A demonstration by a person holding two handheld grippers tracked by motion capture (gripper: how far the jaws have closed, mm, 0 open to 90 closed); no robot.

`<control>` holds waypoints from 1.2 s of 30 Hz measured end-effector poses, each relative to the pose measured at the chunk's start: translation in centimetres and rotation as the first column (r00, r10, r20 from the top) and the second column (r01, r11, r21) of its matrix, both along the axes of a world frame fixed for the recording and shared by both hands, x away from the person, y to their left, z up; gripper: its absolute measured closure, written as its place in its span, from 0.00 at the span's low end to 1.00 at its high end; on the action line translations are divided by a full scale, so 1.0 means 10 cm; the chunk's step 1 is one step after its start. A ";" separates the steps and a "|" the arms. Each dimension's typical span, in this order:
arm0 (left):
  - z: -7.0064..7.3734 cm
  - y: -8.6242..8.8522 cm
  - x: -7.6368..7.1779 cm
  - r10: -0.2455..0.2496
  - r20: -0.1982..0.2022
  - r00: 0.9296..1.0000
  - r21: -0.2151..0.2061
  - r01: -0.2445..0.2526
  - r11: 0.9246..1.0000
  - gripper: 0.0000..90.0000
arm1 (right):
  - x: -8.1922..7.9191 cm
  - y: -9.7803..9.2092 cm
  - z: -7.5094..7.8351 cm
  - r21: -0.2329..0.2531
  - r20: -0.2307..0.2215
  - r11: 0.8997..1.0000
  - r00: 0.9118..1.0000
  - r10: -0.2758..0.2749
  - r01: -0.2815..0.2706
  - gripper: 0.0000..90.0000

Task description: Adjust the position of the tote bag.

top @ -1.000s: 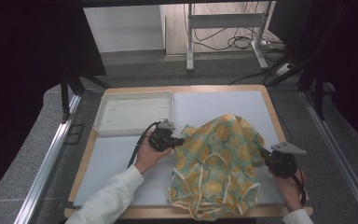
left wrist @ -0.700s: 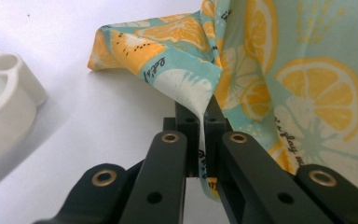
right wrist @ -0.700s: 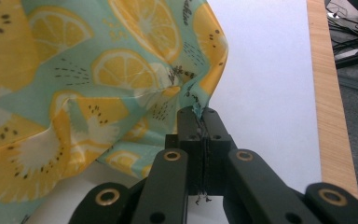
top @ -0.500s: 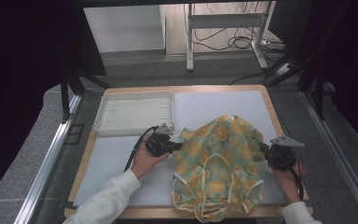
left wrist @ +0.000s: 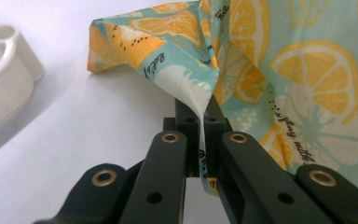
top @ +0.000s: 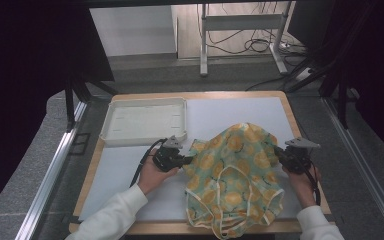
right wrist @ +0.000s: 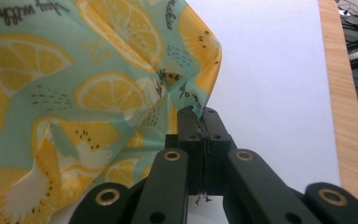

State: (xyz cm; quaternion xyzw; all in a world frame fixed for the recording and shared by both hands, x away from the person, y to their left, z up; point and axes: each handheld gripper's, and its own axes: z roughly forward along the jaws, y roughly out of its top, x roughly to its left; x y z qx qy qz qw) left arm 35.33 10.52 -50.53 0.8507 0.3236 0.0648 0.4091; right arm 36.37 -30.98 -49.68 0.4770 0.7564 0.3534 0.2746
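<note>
I hold the lemon-print cloth (top: 235, 175) raised over the desk (top: 130, 165), left gripper (top: 172, 159) and right gripper (top: 294, 156) jaws each clamped on a thin edge; pulling apart harder could slip it free

A teal cloth (top: 232, 172) printed with orange and lemon slices is hanging bunched between the left gripper (top: 184, 161) and the right gripper (top: 280, 154), its edges pinched in their closed jaws. Its cream-trimmed lower part is spilling toward the person, below both grippers.
</note>
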 end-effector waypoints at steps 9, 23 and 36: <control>-0.03 0.07 -0.01 0.006 -0.013 1.000 -0.003 -0.006 1.000 1.00 | 0.06 0.06 -0.01 0.008 -0.002 1.000 1.000 0.017 -0.017 0.98; -0.02 0.02 -0.16 -0.018 -0.006 1.000 0.001 0.018 1.000 0.99 | 0.26 0.09 -0.01 0.015 -0.007 0.999 0.999 0.034 -0.034 0.98; -0.04 0.03 -0.16 -0.013 0.006 1.000 -0.003 0.013 1.000 0.94 | 0.24 0.03 -0.03 0.035 -0.022 0.999 0.999 0.038 -0.037 0.96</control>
